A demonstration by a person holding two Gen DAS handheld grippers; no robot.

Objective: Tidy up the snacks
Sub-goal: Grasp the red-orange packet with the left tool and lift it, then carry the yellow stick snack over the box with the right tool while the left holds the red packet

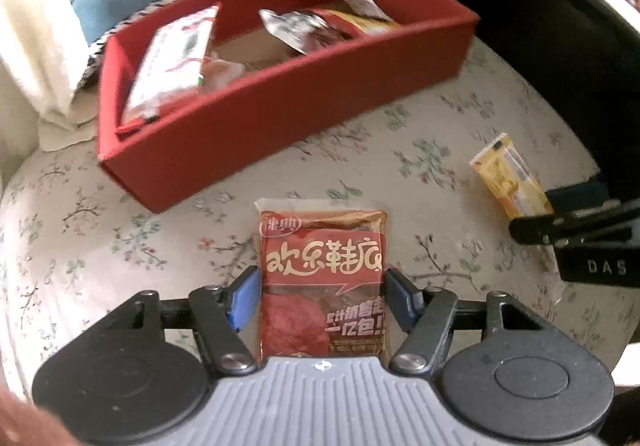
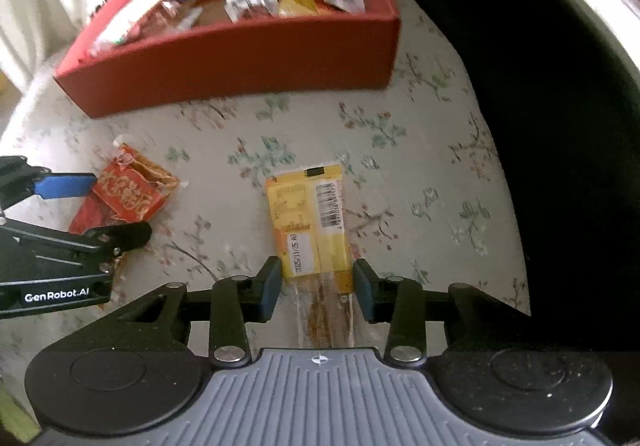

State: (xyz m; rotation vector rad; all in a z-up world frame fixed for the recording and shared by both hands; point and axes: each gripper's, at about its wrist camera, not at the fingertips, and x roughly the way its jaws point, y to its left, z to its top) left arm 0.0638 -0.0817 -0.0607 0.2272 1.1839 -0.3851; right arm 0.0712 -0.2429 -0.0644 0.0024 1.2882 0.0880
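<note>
at lower centre of each wrist view, our left gripper (image 1: pixel 322 296) pinches the light, crinkly red snack packet (image 1: pixel 322 270) and our right gripper (image 2: pixel 316 286) the slippery yellow bar (image 2: pixel 310 222), both gripped mid-sides below the red box (image 1: pixel 280 118).

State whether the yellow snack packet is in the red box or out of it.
Out. The yellow snack packet lies on the floral cloth, in front of the red box, between the right gripper's pads.
</note>
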